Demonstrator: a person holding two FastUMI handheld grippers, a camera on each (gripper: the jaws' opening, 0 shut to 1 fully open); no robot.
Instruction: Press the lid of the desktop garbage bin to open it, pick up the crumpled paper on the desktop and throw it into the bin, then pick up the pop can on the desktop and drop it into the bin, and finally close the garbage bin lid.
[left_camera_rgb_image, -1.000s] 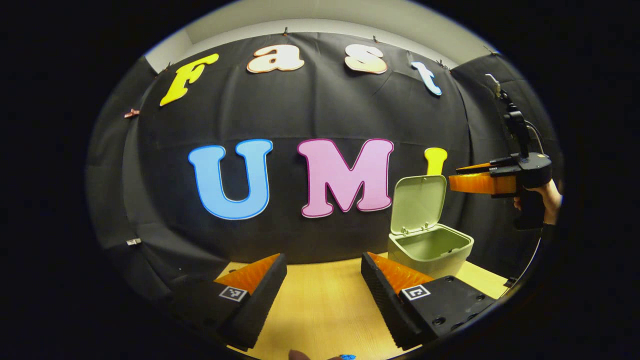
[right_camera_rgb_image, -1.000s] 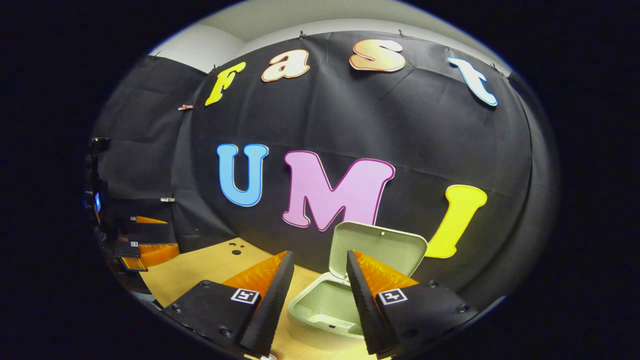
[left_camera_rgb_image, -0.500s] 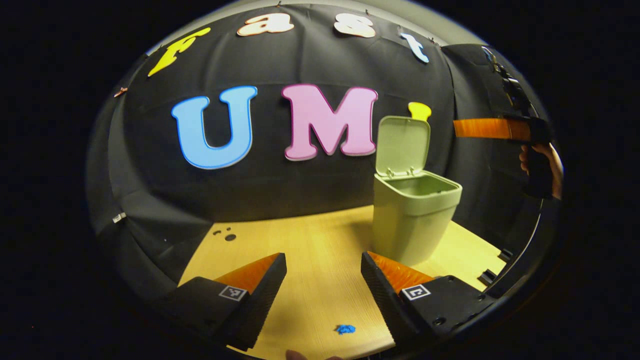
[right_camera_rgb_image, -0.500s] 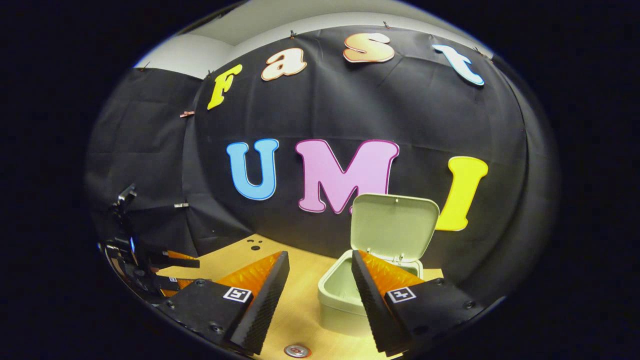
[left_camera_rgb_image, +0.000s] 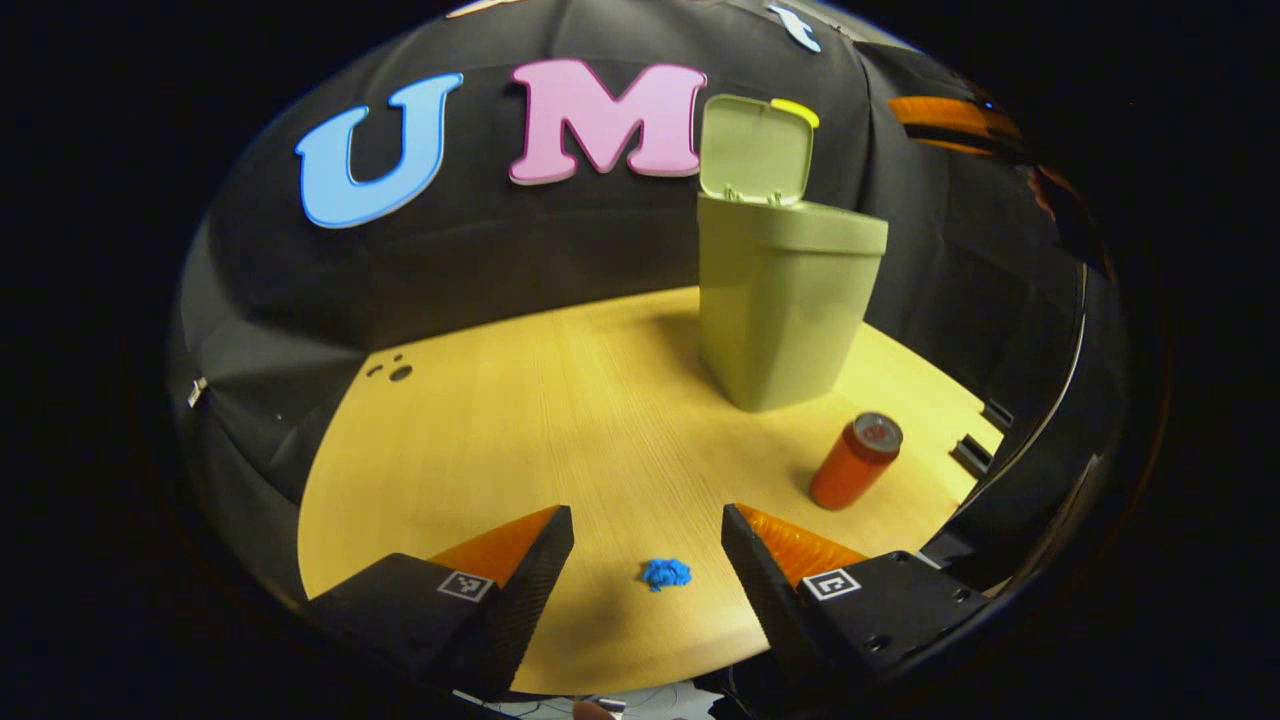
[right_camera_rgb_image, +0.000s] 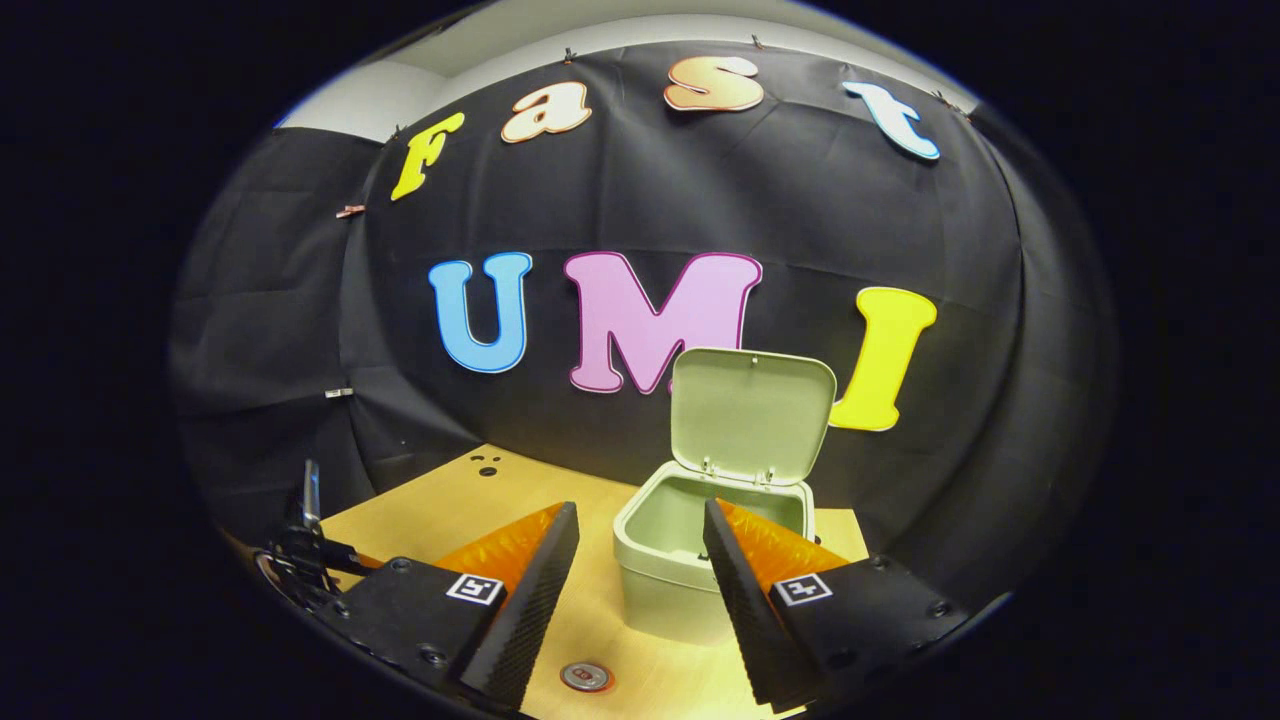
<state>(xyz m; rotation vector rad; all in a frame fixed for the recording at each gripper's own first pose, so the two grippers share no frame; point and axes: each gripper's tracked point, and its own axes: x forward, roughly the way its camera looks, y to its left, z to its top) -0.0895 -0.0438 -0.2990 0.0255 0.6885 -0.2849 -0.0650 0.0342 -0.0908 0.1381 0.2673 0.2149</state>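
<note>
A pale green bin (left_camera_rgb_image: 790, 300) stands on the wooden table (left_camera_rgb_image: 500, 420) with its lid (left_camera_rgb_image: 755, 150) raised upright. A small blue crumpled paper (left_camera_rgb_image: 667, 573) lies near the table's front edge, just beyond and between the fingers of my open left gripper (left_camera_rgb_image: 645, 530), apart from both. A red pop can (left_camera_rgb_image: 855, 462) stands upright in front of the bin. My right gripper (right_camera_rgb_image: 635, 560) is open and empty, held above the table in front of the open bin (right_camera_rgb_image: 640, 550), whose lid (right_camera_rgb_image: 750, 415) stands up behind it. The can's top (right_camera_rgb_image: 586, 677) sits below the right gripper.
The black cloth wall closes off the back and sides just behind the bin. Small dark holes (left_camera_rgb_image: 395, 370) mark the table's far left. The right gripper (left_camera_rgb_image: 950, 115) hangs high at the upper right; the left gripper's body (right_camera_rgb_image: 300, 545) is at the lower left.
My left gripper has tipped down toward the table, bringing the blue paper and the can into its view. My right gripper has drawn back slightly from the bin. Both stay open.
</note>
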